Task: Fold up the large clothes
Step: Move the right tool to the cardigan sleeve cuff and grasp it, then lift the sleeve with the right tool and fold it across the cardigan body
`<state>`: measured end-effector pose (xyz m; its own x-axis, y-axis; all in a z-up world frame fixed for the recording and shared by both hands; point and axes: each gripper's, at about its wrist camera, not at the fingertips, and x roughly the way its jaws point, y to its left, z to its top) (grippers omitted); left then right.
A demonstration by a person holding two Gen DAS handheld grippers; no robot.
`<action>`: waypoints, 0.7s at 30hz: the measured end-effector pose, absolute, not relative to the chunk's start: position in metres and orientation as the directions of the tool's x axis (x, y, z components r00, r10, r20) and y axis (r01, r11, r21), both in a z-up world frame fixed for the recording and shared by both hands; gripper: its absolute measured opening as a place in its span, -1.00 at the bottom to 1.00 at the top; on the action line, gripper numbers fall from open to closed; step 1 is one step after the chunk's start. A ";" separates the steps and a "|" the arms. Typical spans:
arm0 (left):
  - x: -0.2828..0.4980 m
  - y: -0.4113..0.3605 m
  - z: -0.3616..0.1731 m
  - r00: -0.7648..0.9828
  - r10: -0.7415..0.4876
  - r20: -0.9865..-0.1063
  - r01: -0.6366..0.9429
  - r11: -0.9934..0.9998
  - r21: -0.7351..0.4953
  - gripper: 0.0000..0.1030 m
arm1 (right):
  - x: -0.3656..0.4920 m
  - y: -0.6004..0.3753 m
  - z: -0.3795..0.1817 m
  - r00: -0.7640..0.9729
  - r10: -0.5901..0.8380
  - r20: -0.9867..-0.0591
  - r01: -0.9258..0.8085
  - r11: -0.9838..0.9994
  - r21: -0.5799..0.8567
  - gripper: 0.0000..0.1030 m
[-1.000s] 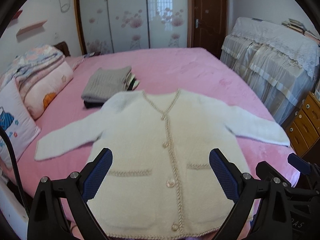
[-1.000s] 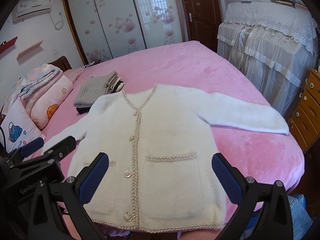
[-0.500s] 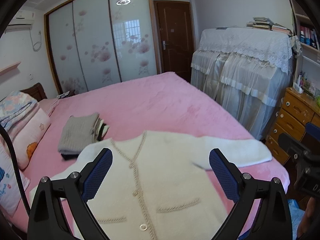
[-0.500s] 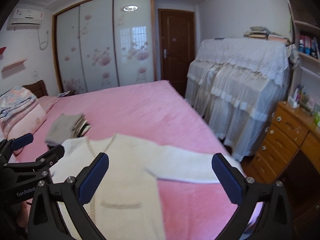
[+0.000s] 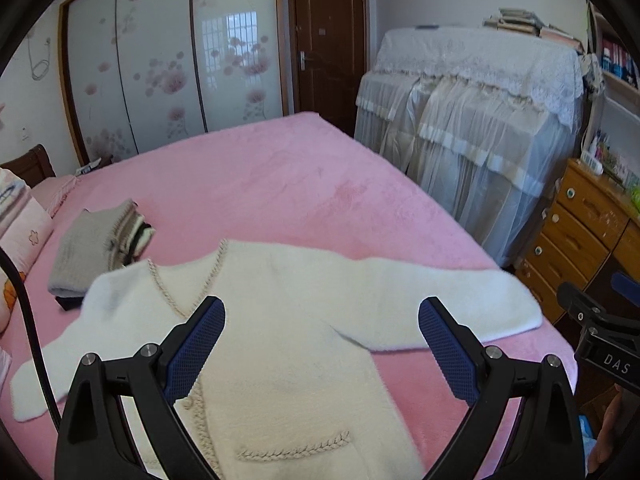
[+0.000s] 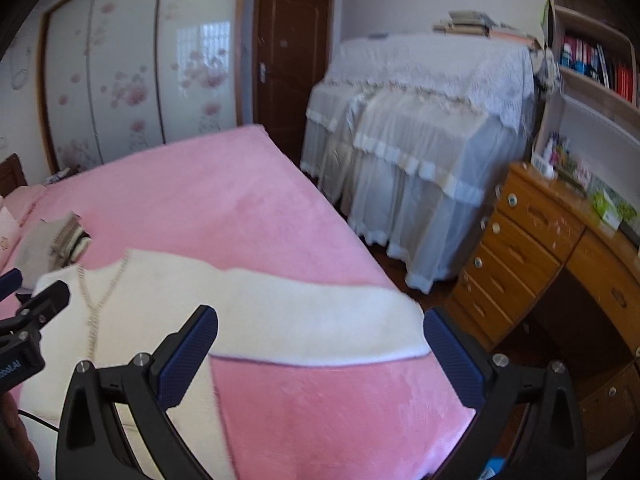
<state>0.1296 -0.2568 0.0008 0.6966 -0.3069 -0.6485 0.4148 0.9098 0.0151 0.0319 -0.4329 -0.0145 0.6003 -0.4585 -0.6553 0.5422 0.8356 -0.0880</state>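
A white fluffy cardigan [image 5: 288,320] with braided trim lies flat, front up, on the pink bed [image 5: 280,184], both sleeves spread out. My left gripper [image 5: 320,344] is open and empty, held above the cardigan's chest. My right gripper [image 6: 320,352] is open and empty, above the cardigan's right sleeve [image 6: 312,312] near the bed's right edge. The right gripper also shows at the right edge of the left wrist view [image 5: 600,332]. The left gripper's body shows at the left edge of the right wrist view [image 6: 28,320].
A pile of folded grey clothes [image 5: 96,248] lies on the bed behind the cardigan's left shoulder. Pillows [image 5: 20,232] are at the far left. A wooden drawer unit [image 6: 532,256] and a lace-covered piece of furniture [image 6: 420,128] stand right of the bed.
Both grippers have swung to the right and tilted up. The view has shifted from the cardigan's hem and pockets to its chest and right sleeve. Both stay open.
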 end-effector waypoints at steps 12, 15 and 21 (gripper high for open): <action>0.170 -0.308 -0.098 0.620 -0.277 -0.734 0.446 0.894 0.040 0.88 | 0.039 -0.501 -0.105 0.452 -0.447 -0.772 0.651 0.757 -0.057 0.99; 0.179 -0.314 -0.109 0.584 -0.273 -0.765 0.442 0.897 0.018 0.88 | 0.041 -0.514 -0.118 0.457 -0.408 -0.790 0.657 0.754 -0.010 0.99; 0.185 -0.324 -0.126 0.575 -0.242 -0.782 0.442 0.896 0.048 0.86 | 0.044 -0.548 -0.152 0.482 -0.283 -0.829 0.687 0.709 0.158 0.98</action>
